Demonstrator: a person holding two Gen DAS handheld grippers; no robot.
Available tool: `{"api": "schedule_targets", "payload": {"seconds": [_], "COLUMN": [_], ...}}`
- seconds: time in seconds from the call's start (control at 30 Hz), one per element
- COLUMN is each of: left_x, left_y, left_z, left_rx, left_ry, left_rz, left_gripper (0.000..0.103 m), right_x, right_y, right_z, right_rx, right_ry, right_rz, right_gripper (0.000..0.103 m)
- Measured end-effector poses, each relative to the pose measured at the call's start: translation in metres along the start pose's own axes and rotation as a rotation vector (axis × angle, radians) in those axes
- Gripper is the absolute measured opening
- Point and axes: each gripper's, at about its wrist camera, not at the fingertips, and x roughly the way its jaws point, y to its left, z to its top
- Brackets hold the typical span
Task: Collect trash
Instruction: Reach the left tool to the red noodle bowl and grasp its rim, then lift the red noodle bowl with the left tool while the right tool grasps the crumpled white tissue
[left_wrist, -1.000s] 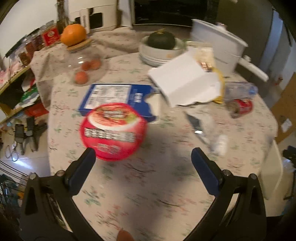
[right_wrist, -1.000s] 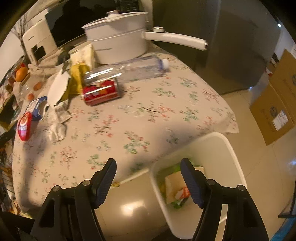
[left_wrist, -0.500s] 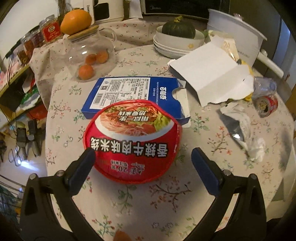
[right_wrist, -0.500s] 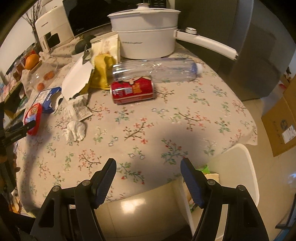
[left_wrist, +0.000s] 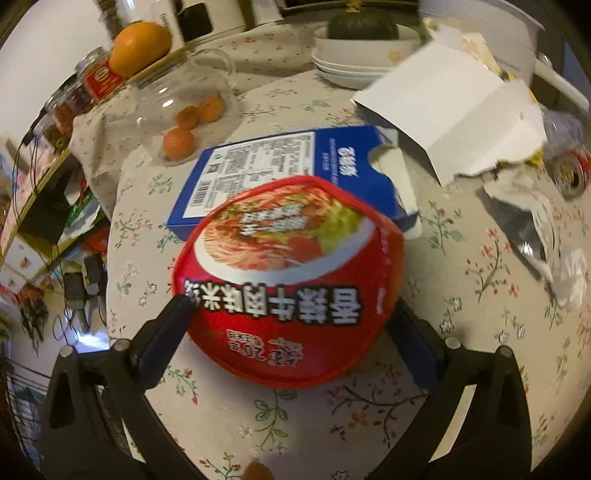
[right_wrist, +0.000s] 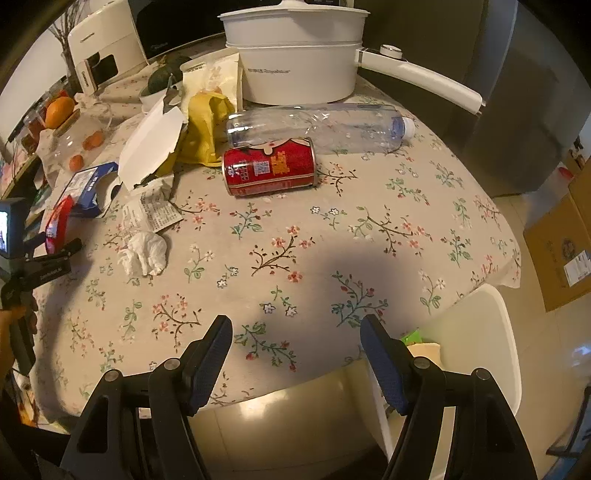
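Straddling round red foil-lidded noodle bowl (left_wrist: 291, 280): left gripper (left_wrist: 295, 321), contact unclear; right gripper (right_wrist: 295, 354) spread, empty

Left wrist view: steep downward, close over red noodle bowl (left_wrist: 291, 280). Right wrist view: from table edge, farther back, facing white pot (right_wrist: 295, 55). Shared: bowl, blue box (left_wrist: 295, 173), soda can (right_wrist: 269, 166).

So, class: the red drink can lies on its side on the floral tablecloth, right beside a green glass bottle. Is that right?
Not quite. The red drink can does lie on its side on the floral tablecloth, but the bottle beside it is a clear plastic bottle, not green glass. The right wrist view shows this.
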Motion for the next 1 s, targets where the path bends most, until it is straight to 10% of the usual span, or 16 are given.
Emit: {"api": "schedule_targets", "payload": {"seconds": [0.57, 1.0], "left_x": [-0.047, -0.073], "left_y": [0.036, 0.071], "left_z": [0.004, -0.007], "left_rx": [-0.168, -0.412], "left_ry": [-0.050, -0.018], "left_rz": [-0.174, -0.401], "left_gripper": [0.018, 0.014], "right_x": [0.008, 0.034], "right_y": [0.023, 0.081], "right_z": [0.009, 0.025], "right_rx": [-0.016, -0.051], "right_ry": [-0.003, 0.009], "right_rz": [0.007, 0.134], "right_gripper": [0.073, 0.073]}}
